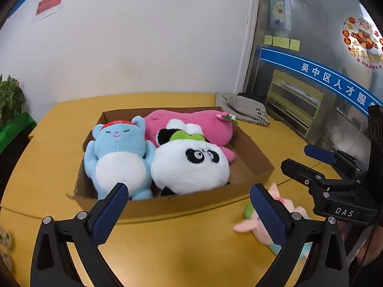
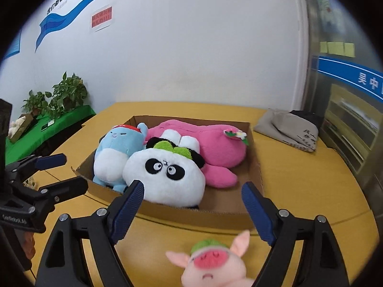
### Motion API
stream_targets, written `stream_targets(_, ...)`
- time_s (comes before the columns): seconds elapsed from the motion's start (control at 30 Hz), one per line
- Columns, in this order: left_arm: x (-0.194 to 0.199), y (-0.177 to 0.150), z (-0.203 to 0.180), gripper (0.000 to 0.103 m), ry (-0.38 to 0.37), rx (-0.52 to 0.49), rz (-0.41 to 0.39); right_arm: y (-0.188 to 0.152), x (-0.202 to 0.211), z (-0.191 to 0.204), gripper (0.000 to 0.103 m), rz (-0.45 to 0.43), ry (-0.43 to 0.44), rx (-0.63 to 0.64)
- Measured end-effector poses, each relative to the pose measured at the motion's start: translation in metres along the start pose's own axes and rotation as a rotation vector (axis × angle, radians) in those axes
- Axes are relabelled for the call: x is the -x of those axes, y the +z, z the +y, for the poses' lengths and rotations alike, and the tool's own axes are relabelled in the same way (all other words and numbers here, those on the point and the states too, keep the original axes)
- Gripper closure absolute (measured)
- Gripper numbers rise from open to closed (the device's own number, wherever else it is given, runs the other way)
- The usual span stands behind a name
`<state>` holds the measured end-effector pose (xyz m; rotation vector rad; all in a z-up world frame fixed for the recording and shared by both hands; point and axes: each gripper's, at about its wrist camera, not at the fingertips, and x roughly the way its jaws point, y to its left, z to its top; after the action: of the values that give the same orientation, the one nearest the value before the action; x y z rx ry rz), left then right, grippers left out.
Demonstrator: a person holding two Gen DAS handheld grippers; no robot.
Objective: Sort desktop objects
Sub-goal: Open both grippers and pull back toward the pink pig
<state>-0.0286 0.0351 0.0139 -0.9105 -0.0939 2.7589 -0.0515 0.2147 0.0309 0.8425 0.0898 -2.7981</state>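
An open cardboard box on the yellow table holds a blue plush, a panda plush and a pink plush. A small pink pig plush lies on the table in front of the box. My left gripper hovers open before the box's front wall, and its right finger hides part of the pig. My right gripper is open above the pig, with nothing between its pads.
A folded grey cloth bag lies at the table's far right corner. Potted plants stand on a green-covered side table to the left. A glass partition with shelves is on the right.
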Motion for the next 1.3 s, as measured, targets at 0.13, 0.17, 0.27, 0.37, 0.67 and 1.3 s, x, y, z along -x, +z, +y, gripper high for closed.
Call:
stream_targets(0.13,0.019,-0.017,-0.010,0.000,0.010,-0.017,0.003,-0.017,0.014,0.010,0.019,0.015,-0.004,0.002)
stream_targets(0.17,0.022,-0.021,-0.012,0.000,0.012,-0.013,0.002,-0.022,0.016,0.013,0.019,0.020,-0.002,0.006)
stream_targets(0.27,0.030,-0.031,-0.017,0.000,0.002,0.002,-0.003,-0.031,0.023,0.019,0.019,0.026,0.002,0.015)
stream_targets(0.37,0.036,-0.036,-0.018,0.000,-0.006,0.015,-0.009,-0.035,0.028,0.022,0.019,0.025,-0.007,0.021)
stream_targets(0.67,0.040,-0.040,-0.019,0.000,-0.018,0.030,-0.012,-0.036,0.036,0.026,0.019,0.010,-0.011,0.032)
stream_targets(1.3,0.029,-0.044,-0.008,0.000,-0.039,0.069,0.011,-0.039,0.029,0.028,0.019,0.027,-0.003,0.038)
